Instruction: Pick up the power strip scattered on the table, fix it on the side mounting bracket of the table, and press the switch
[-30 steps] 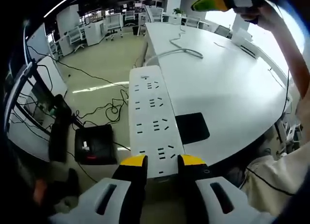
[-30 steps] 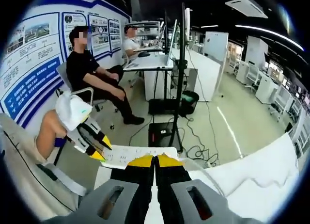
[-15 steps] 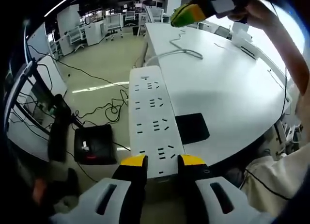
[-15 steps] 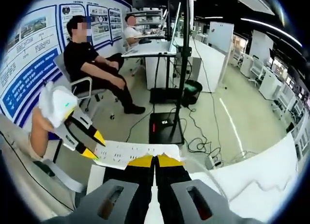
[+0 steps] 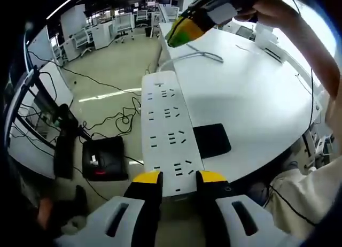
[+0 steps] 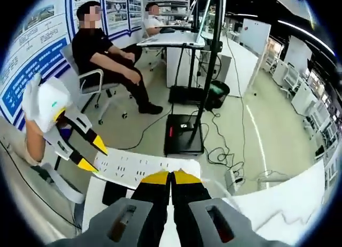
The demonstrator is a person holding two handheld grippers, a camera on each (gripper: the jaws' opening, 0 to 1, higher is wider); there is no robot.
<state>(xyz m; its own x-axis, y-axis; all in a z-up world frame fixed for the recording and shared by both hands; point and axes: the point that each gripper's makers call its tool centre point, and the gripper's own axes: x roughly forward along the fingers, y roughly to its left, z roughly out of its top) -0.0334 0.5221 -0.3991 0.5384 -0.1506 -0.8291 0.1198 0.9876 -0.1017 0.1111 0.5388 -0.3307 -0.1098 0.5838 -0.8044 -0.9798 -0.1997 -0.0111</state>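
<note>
In the left gripper view, the left gripper (image 5: 179,177) is clenched on the near end of the strip (image 5: 166,124), which lies along the table's (image 5: 256,97) edge, its far end reaching toward the cord (image 5: 195,55). A black pad (image 5: 212,140) lies just beside it. The right gripper (image 5: 184,29) hovers above the far end.

In the right gripper view, the right gripper (image 6: 171,177) has its jaws closed together, holding nothing, over the strip (image 6: 141,168).

The strip looks stiff, light and smooth; hold it across its narrow width.
</note>
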